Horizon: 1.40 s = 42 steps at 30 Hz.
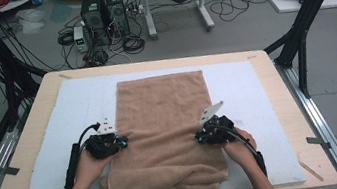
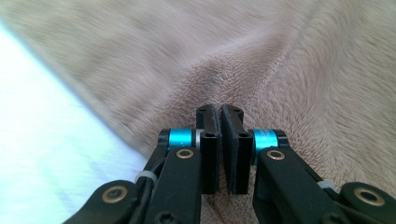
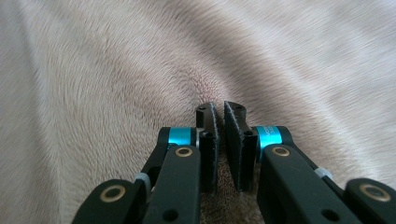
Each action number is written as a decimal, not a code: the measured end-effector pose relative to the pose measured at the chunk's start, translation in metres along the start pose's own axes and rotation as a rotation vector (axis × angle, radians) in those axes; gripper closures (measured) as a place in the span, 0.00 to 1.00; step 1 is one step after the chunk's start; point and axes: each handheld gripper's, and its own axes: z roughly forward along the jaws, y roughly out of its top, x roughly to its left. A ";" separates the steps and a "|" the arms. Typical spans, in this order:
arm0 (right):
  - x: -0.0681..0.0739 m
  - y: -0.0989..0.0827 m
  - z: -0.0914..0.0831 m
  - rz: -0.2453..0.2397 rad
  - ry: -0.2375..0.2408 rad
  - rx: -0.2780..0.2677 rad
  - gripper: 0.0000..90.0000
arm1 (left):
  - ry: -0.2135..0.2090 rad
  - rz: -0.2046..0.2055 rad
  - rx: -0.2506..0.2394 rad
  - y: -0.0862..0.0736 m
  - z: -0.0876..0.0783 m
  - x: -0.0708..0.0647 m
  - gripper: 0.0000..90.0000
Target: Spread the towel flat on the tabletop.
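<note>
Two hand-held grippers, left (image 1: 122, 142) and right (image 1: 199, 138), jaws together over a brown towel (image 1: 164, 120) on the table (image 1: 277, 88).

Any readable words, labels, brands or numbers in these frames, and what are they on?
None can be read.
Small green display on the white box on the floor: lit, too small to read.
Blue collar on the left gripper: faint marks, too blurred to read.
Blue collar on the right gripper: faint marks, too blurred to read.
Towel: no label seen.
</note>
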 end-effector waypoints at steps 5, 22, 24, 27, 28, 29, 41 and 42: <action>-0.023 0.017 0.001 0.044 -0.061 -0.043 0.93 | 0.122 -0.052 -0.099 0.022 0.011 0.018 0.95; 0.008 -0.004 -0.039 0.017 0.060 -0.162 0.65 | -0.032 0.065 -0.107 0.007 -0.032 -0.015 0.60; 0.022 -0.010 -0.037 -0.008 0.097 -0.145 0.63 | -0.077 0.111 -0.083 -0.004 -0.034 -0.029 0.58; 0.037 -0.018 -0.034 -0.033 0.158 -0.127 0.60 | -0.131 0.141 -0.021 -0.016 -0.031 -0.040 0.57; 0.041 -0.019 -0.032 -0.046 0.162 -0.111 0.59 | -0.133 0.152 -0.006 -0.020 -0.029 -0.043 0.57; 0.044 -0.021 -0.030 -0.052 0.176 -0.095 0.59 | -0.143 0.159 0.006 -0.023 -0.026 -0.044 0.58; 0.018 0.009 -0.019 -0.057 0.091 -0.056 0.93 | -0.049 0.066 -0.096 0.005 -0.012 -0.016 1.00; 0.010 0.013 -0.018 -0.045 0.073 -0.062 0.93 | -0.043 0.046 -0.103 0.009 -0.009 -0.010 1.00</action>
